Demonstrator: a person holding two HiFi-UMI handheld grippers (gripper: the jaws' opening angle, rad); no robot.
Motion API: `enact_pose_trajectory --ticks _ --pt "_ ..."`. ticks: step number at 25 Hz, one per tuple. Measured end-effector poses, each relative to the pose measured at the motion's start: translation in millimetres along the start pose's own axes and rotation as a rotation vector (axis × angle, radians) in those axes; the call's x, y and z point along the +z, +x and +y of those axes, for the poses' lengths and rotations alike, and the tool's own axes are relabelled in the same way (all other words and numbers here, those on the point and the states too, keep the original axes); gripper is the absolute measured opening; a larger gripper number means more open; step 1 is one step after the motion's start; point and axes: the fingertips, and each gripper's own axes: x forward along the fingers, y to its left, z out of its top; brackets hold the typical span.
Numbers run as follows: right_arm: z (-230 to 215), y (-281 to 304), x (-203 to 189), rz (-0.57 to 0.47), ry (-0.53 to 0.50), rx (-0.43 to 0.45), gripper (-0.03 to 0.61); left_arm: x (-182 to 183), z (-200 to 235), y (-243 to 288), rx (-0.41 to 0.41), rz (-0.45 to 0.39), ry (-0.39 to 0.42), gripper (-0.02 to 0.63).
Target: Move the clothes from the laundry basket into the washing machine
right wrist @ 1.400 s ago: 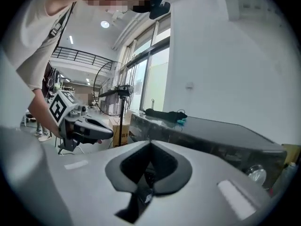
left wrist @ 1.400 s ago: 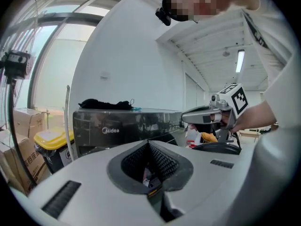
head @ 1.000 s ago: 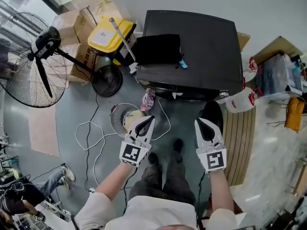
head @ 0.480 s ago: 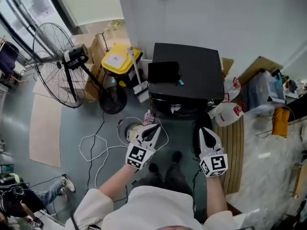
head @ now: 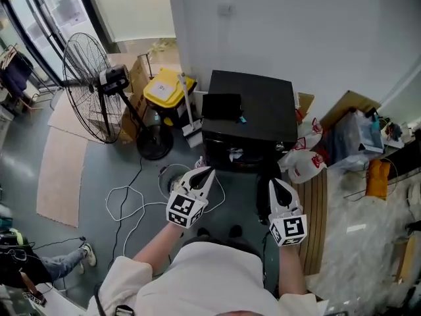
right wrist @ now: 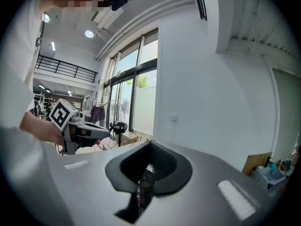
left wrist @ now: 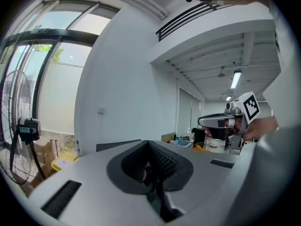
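A fan (head: 85,87) and bags (head: 304,165) flank the washing machine (head: 260,110); cable (head: 122,199) loops across floor (head: 99,170) ahead.

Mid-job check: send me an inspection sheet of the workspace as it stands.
Surface: grey floor, no table.
Job's things: laundry basket on floor before black washing machine; dark cloth on its top.
Clutter: yellow bin, cardboard boxes, plastic bags.
Grippers: left gripper and right gripper shut, empty.
Cables: white cable looped on floor.
Surroundings: standing fan, white wall, another person's legs at lower left.
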Motion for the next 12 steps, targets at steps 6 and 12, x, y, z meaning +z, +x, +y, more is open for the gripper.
enact_pose_trajectory --ticks 6,12 --pt "-20 -9 13 -0.013 -0.024 0.036 0.011 21 -8 -2 0.055 -0.024 -0.022 0.006" --pt "-30 -10 24 -0.048 -0.029 0.045 0.011 33 -12 -8 0.083 -0.038 -0.012 0.006"
